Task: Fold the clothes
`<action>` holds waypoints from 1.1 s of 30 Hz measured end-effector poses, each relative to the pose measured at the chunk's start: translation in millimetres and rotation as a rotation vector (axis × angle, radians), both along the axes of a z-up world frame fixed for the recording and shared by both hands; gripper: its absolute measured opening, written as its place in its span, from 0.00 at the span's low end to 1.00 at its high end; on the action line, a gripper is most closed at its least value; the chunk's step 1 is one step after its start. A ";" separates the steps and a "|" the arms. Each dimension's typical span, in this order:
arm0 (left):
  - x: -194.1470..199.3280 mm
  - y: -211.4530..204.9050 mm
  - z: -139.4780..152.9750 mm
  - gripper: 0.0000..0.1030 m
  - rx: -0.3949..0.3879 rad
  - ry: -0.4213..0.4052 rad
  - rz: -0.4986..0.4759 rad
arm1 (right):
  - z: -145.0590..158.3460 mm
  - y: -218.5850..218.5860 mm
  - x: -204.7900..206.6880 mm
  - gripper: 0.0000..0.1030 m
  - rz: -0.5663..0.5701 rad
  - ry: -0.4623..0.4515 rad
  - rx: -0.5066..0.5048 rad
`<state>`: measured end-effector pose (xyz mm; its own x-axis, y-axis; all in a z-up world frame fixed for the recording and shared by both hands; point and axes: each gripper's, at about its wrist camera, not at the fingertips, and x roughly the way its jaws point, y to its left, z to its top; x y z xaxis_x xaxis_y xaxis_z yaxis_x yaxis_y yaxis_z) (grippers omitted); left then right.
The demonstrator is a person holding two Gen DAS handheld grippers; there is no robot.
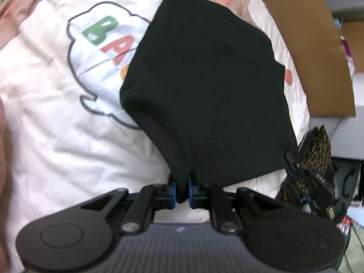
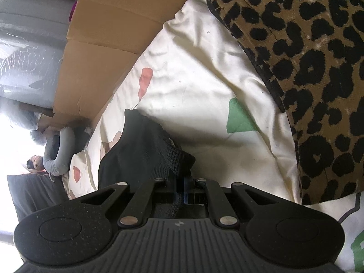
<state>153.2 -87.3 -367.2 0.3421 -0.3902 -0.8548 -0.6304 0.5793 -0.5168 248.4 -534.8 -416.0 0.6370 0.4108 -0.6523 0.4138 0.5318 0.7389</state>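
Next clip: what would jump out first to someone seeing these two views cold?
The black garment fills the middle of the left wrist view, pinched by the left gripper over a white printed bedcover. In the right wrist view, leopard-print fabric dominates the upper right, with the right gripper clamping black cloth.

Each gripper — left [image 1: 182,192] and right [image 2: 183,191] — is built of matte black plastic: a ribbed grey-black body, two round side discs, and angled link arms pinned with silver screws. Blue pads [image 1: 190,191] are fitted inside the fingers. A leopard-print sleeve [image 2: 307,68] is worn.
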 end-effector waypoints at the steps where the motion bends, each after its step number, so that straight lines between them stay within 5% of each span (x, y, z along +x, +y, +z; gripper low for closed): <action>1: -3.2 -1.7 -0.6 0.10 -0.003 -0.002 0.014 | 0.5 -0.7 0.0 0.04 0.003 -0.002 -0.004; 27: -64.9 -6.0 -55.2 0.11 -0.193 -0.067 0.175 | -13.6 -22.4 -13.2 0.04 -0.069 0.000 -0.043; 33: -76.1 -6.5 -52.0 0.10 -0.157 0.033 0.084 | -16.3 -26.0 -15.6 0.06 -0.084 -0.012 -0.025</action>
